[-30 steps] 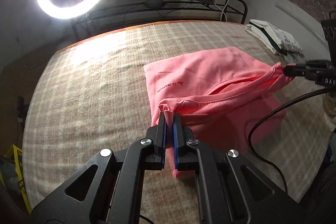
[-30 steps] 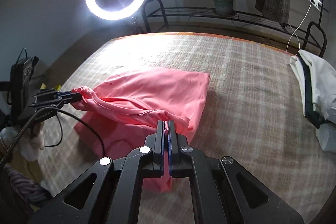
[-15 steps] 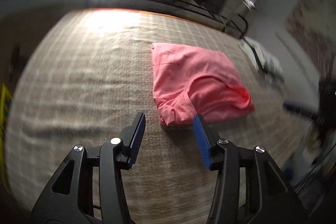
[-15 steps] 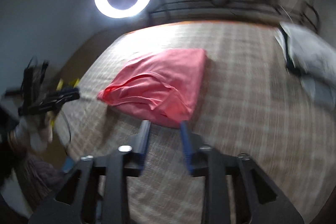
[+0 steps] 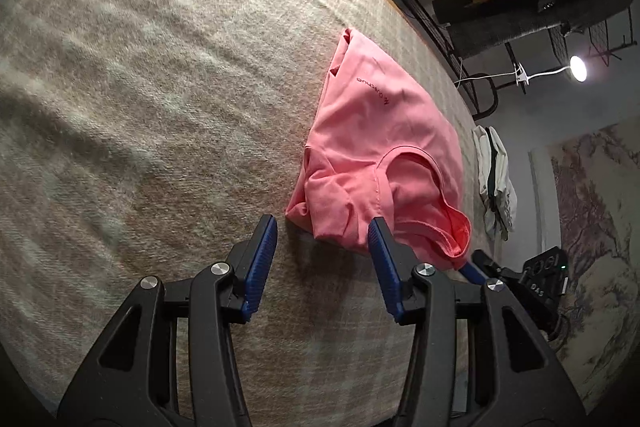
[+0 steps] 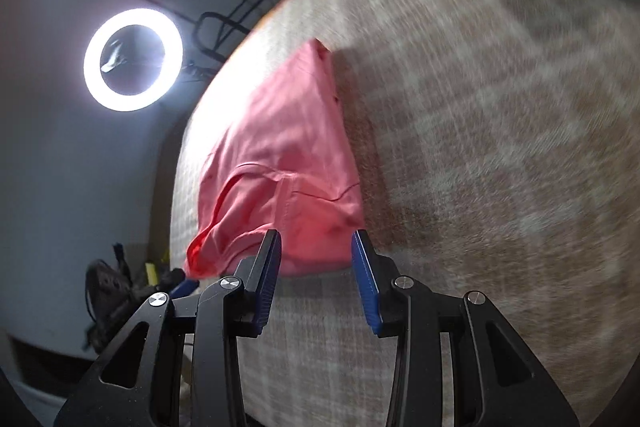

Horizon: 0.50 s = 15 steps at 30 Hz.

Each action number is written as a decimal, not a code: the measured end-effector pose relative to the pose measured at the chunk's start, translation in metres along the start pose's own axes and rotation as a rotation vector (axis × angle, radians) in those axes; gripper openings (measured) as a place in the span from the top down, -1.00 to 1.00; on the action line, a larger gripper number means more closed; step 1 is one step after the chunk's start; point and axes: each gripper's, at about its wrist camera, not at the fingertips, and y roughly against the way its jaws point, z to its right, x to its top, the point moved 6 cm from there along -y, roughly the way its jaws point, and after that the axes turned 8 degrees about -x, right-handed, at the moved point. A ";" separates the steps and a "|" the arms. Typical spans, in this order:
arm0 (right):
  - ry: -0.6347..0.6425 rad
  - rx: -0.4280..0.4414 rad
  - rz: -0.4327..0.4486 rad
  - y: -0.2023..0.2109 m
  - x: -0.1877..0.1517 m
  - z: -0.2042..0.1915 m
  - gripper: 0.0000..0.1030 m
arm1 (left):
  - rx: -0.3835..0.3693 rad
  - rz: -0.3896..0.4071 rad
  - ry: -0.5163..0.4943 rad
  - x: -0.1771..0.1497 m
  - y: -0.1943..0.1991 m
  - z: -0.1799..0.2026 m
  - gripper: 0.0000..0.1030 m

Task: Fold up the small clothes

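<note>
On the bed point(image 5: 160, 107), the pink shirt point(image 5: 380, 147) lies folded, its long axis running away from both grippers. Left gripper point(image 5: 322, 259): jaws parted, nothing between the pads, the shirt's near corner just ahead. Right gripper point(image 6: 316, 267): released too, near hem just beyond its tips. Both sit about equally close, one at each near corner, so the next fold likely goes away along that axis.

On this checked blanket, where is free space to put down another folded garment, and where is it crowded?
The beige checked blanket lies bare over the wide stretch left of the folded pink T-shirt in the left wrist view, up to its far orange edge. In the right wrist view, it is bare right of the shirt too. It is crowded at the near edge, where both open grippers flank the shirt, and by the white clothes pile.
</note>
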 end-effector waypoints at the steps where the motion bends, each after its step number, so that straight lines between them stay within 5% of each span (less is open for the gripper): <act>1: -0.019 0.003 -0.011 -0.005 0.000 0.001 0.30 | -0.001 -0.005 0.003 0.000 -0.002 -0.001 0.06; 5: -0.070 0.029 -0.046 -0.027 -0.001 0.004 0.40 | 0.029 -0.031 -0.036 0.000 -0.013 -0.001 0.90; 6: -0.061 0.039 -0.048 -0.030 -0.002 0.002 0.79 | 0.048 -0.030 -0.061 0.000 -0.013 0.000 0.91; 7: -0.047 0.038 -0.052 -0.031 -0.003 0.001 0.92 | 0.053 -0.029 -0.071 0.001 -0.012 0.000 0.92; 15: 0.203 -0.018 0.021 0.003 -0.005 -0.028 0.95 | 0.064 -0.004 -0.103 0.000 0.005 -0.013 0.97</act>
